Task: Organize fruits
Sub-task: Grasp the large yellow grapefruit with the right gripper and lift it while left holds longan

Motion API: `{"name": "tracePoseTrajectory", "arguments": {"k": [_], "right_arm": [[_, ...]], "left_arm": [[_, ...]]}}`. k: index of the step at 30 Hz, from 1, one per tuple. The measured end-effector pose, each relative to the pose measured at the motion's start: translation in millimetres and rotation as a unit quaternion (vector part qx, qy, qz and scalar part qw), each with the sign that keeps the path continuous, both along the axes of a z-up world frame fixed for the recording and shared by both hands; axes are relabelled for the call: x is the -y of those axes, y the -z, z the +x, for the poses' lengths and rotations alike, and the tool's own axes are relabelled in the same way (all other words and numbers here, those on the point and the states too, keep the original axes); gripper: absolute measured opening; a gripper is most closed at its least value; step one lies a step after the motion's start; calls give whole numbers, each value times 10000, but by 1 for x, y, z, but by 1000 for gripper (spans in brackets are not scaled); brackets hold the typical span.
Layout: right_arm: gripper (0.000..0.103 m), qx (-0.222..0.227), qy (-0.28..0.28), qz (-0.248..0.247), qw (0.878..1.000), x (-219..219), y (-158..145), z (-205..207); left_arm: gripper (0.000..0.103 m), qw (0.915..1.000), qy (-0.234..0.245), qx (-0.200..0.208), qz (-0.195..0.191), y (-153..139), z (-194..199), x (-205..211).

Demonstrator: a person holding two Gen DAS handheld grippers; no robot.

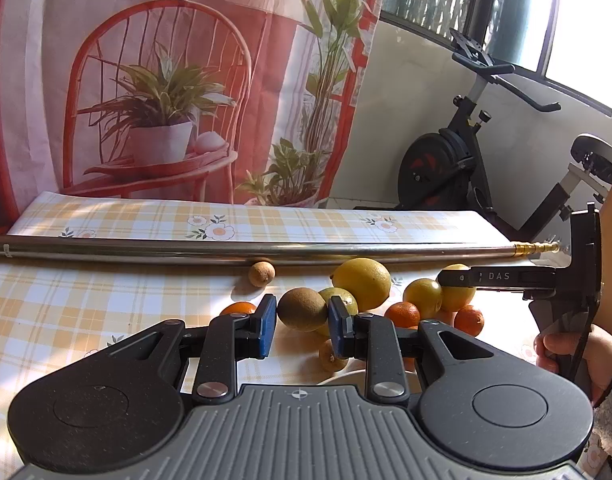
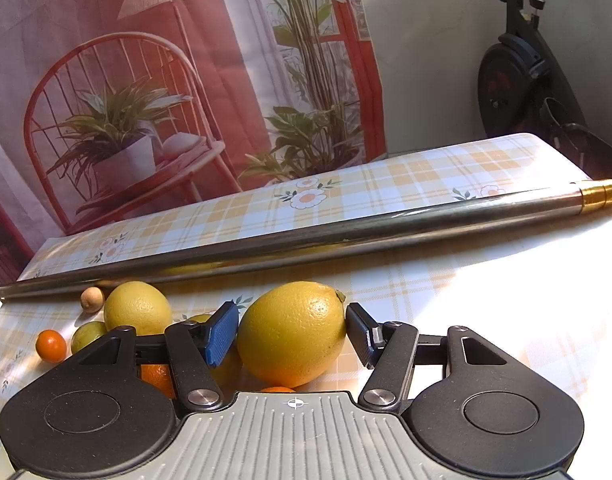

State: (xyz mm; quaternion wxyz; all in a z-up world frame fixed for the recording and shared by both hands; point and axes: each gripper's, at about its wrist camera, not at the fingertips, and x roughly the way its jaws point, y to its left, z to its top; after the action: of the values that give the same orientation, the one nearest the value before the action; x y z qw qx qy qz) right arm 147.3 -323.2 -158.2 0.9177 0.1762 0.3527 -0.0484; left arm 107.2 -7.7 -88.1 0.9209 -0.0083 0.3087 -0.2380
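Note:
A brown kiwi (image 1: 301, 309) sits between the blue pads of my left gripper (image 1: 301, 325), which is shut on it. Behind it lie a big lemon (image 1: 362, 284), a greenish-yellow fruit (image 1: 343, 295), a round yellow fruit (image 1: 424, 298) and mandarins (image 1: 402, 314). My right gripper (image 2: 291, 332) is shut on a second large lemon (image 2: 291, 334), both pads touching its sides. From the left wrist view, the right gripper (image 1: 466, 278) reaches in from the right over that lemon (image 1: 460, 298). I cannot tell whether either fruit is lifted.
A long metal tube (image 1: 225, 250) lies across the checked tablecloth behind the fruit, with a small brown round fruit (image 1: 261, 273) against it. A white plate rim (image 1: 346, 378) shows under my left gripper. A person's hand (image 1: 566, 348) holds the right gripper. An exercise bike (image 1: 466, 152) stands beyond the table.

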Motion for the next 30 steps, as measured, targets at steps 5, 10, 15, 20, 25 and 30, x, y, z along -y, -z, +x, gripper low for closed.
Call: {"name": "tracePoseTrajectory", "arguments": {"k": [5, 10, 15, 20, 25, 30], "right_arm": [[57, -121, 100, 170, 9997, 7, 8, 1], [56, -28, 125, 204, 9997, 9, 11, 0], [56, 158, 223, 106, 9996, 8, 3, -6], [56, 373, 157, -47, 9992, 2, -15, -16], [56, 561, 49, -11, 9984, -9, -35, -32], [56, 657, -66, 95, 9978, -26, -49, -57]], "left_arm": [[29, 10000, -29, -57, -10, 2, 1, -2], [29, 10000, -26, -79, 15, 3, 4, -1], [29, 9999, -34, -104, 18, 4, 4, 0], [29, 9999, -32, -93, 39, 2, 0, 1], [29, 9999, -38, -102, 44, 0, -8, 0], [29, 9999, -42, -107, 86, -1, -23, -5]]}}
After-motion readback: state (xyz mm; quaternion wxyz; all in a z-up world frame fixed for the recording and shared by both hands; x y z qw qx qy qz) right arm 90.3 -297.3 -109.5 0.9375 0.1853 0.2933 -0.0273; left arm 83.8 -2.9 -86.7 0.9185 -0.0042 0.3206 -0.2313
